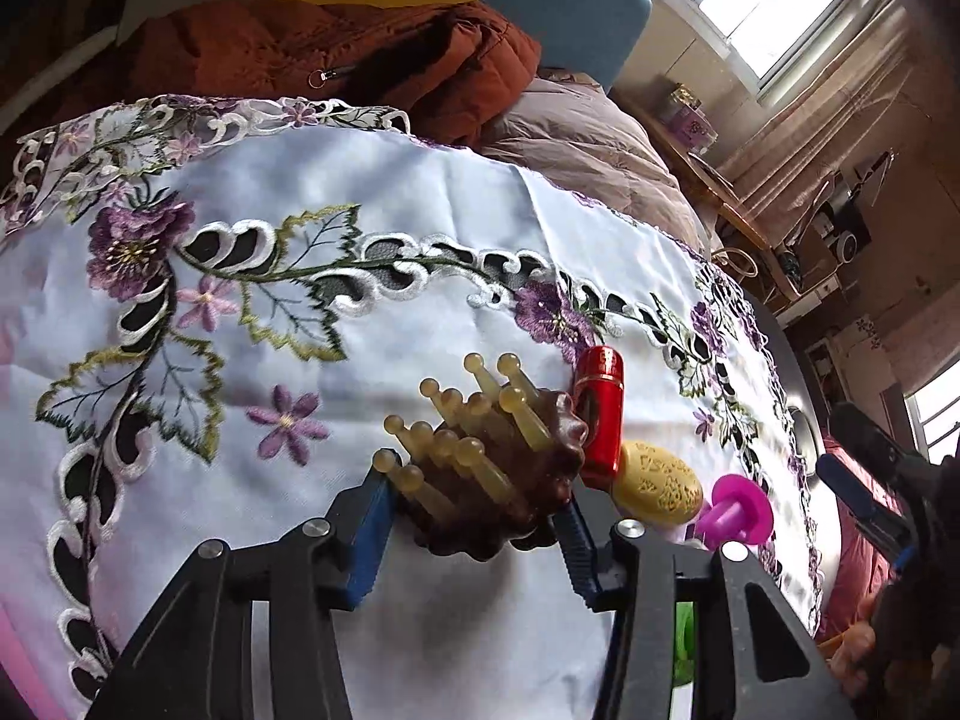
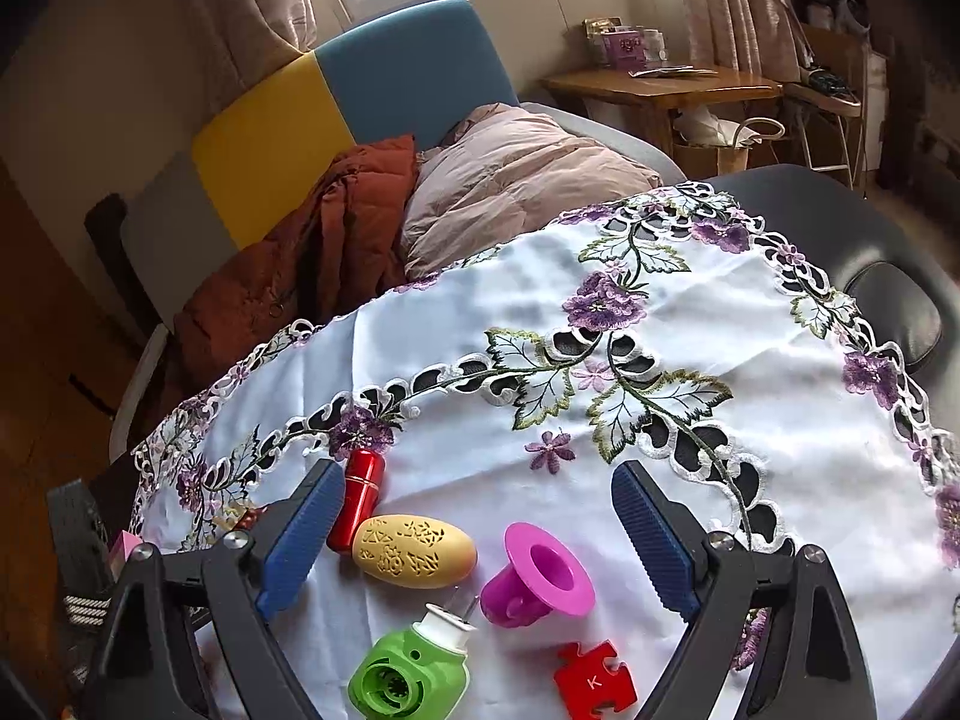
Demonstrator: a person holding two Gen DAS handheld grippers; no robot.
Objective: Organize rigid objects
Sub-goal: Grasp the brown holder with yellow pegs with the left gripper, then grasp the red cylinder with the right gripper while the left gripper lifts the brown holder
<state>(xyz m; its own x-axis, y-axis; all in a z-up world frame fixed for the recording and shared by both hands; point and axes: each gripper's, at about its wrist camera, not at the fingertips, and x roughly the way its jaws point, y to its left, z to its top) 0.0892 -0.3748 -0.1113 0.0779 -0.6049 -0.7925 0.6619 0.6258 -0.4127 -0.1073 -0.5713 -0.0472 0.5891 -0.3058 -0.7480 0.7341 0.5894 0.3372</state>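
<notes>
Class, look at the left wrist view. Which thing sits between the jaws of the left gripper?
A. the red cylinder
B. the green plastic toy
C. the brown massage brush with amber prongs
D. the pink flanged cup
C: the brown massage brush lies between the blue pads of the left gripper, while the red cylinder stands just beyond it, outside the jaws.

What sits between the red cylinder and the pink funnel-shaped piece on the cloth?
The yellow carved egg lies between red cylinder and pink funnel piece, touching the cylinder; both wrist views show it.
</notes>
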